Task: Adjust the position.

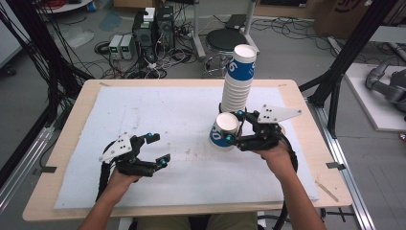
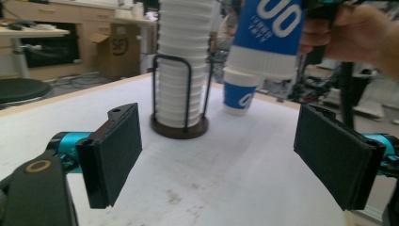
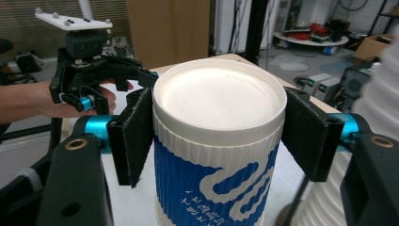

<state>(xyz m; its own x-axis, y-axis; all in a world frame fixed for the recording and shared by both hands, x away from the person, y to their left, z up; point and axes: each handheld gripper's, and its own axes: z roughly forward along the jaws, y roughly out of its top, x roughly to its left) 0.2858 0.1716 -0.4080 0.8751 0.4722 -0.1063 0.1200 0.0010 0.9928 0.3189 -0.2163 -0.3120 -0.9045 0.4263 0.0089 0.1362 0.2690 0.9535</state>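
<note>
— What are we holding right now?

— Our right gripper (image 1: 233, 127) pinches a blue-and-white paper cup (image 1: 223, 130) on both sides. The cup is upside down, up off the white mat (image 1: 167, 120), just near the tall stack of cups (image 1: 237, 86) on the right side of the table.

— And our left gripper (image 1: 158, 151)?

— Its jaws are spread wide with nothing between them. It hangs over the near left part of the mat, well apart from the cups.

— How far along are we, do we think?

— We think one cup is off the stack and in our grip. In the left gripper view, one small cup (image 2: 239, 92) already stands on the table beside the wire cup holder (image 2: 179, 125). So one looks done, and this one isn't set down yet.

— What is left?

— Lots of cups sit in the stack. We guess many more wait.
</note>
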